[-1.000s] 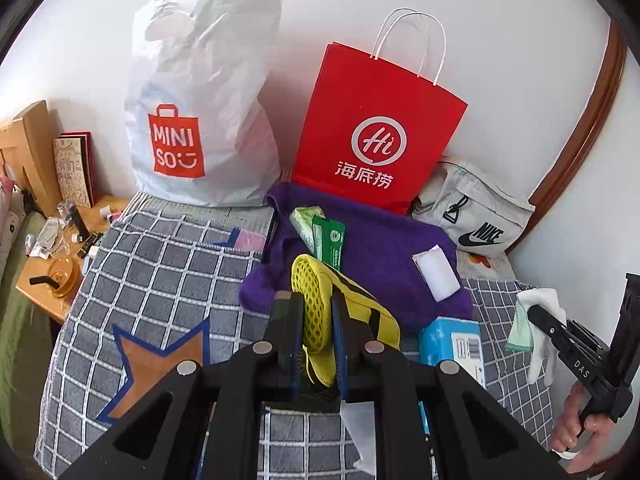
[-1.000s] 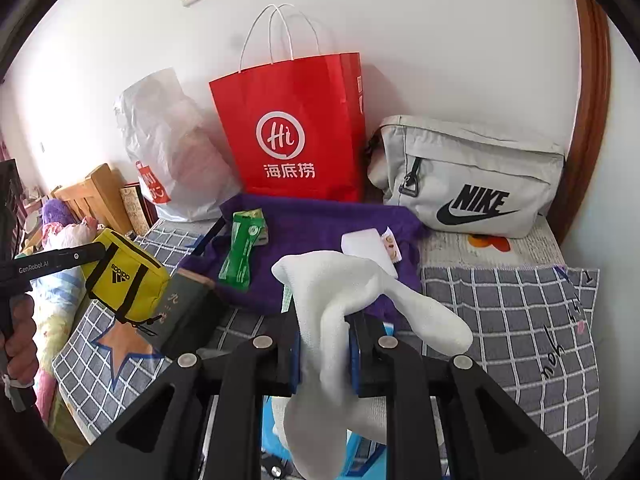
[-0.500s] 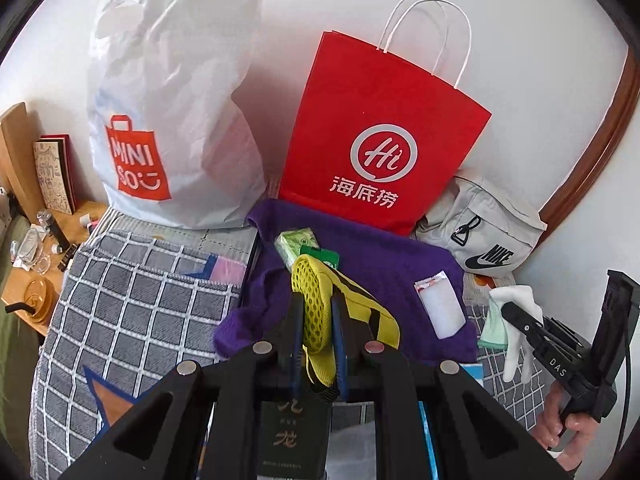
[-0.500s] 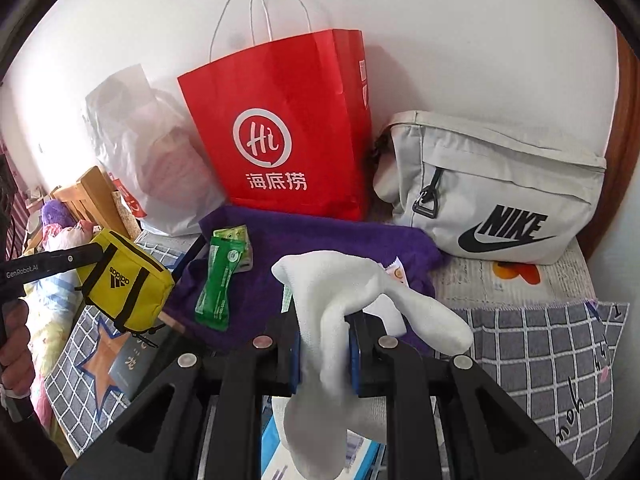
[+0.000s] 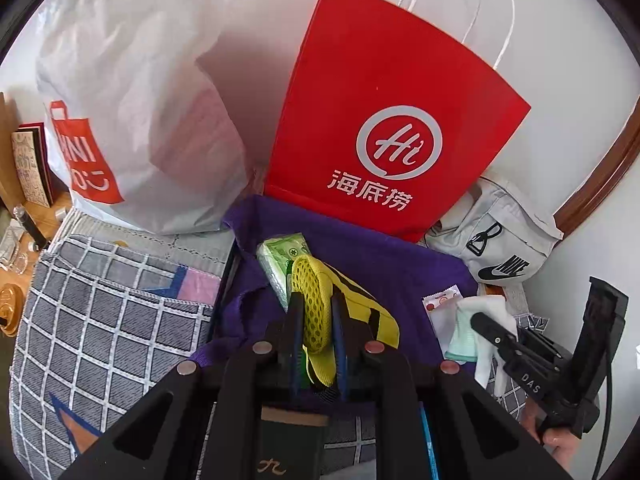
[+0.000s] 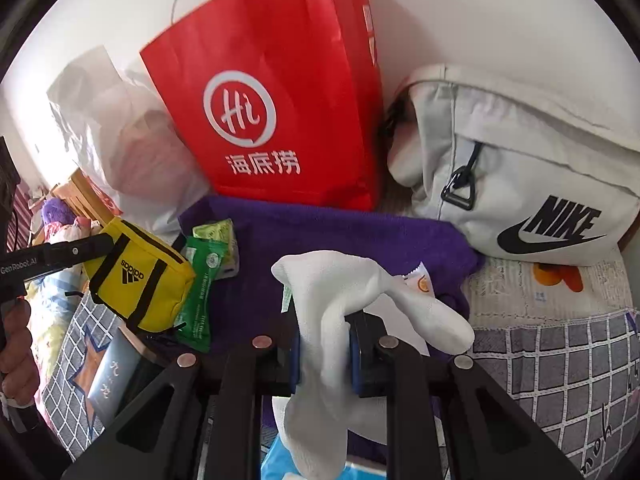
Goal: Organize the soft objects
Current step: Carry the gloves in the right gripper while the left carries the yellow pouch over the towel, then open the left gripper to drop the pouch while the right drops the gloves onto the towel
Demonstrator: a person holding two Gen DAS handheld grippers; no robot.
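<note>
Both of my hands have advanced toward the red paper bag (image 5: 384, 120), which fills more of both wrist views than it did a second ago. I judge this to be the carry stage: both soft items are being brought to the collection area in front of that bag, and neither has been set down yet.

My left gripper (image 5: 316, 320) is clamped on the yellow pouch (image 5: 320, 304). The jaws pinch its mesh edge. The pouch hangs in front of the red paper bag, above the purple towel (image 5: 384, 264) spread at the bag's base. It is bright yellow with black straps and a black logo, and it looks lightly padded, keeping its boxy shape in the right wrist view.

My right gripper (image 6: 324, 344) is clamped on the white sock (image 6: 344, 292). The jaws hold it near mid-length. The cuff stands above the jaws, the foot bends off to the side, and the rest droops below. It too hangs above the purple towel, in front of the red paper bag and beside the grey bag (image 6: 520, 168). The fabric is limp and plain white.

A green packet (image 6: 204, 276) lies on the towel in front of the red paper bag.
</note>
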